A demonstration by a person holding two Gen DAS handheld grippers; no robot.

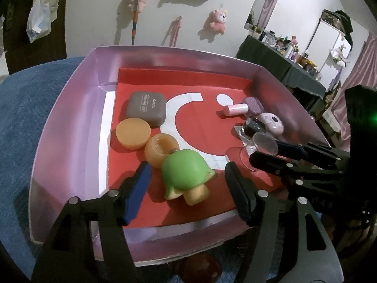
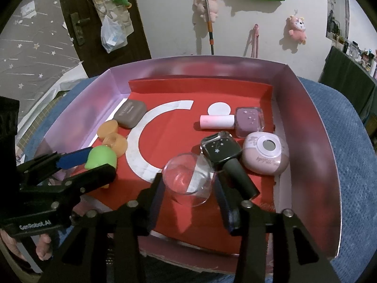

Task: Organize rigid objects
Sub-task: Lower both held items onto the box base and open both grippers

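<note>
A pink-walled box [image 1: 70, 122] with a red floor holds the objects. My left gripper [image 1: 188, 172] is open around a green-capped toy bottle [image 1: 186, 174] lying on its side, with a gap at each pad. My right gripper [image 2: 188, 184] is open astride a clear glass cup [image 2: 188, 176], its pads close beside the cup without pressing on it. A black nail polish bottle [image 2: 223, 155] leans against the cup. Beside the green bottle lie an orange jar [image 1: 160, 149], its orange lid [image 1: 133, 133] and a brown eye shadow case [image 1: 146, 112].
A purple nail polish bottle [image 2: 248, 120] with a pink cap and a pink round compact [image 2: 266, 153] lie by the box's right wall [image 2: 313, 141]. The box rests on a blue textured cover [image 1: 28, 118]. A hand [image 2: 44, 243] shows at lower left.
</note>
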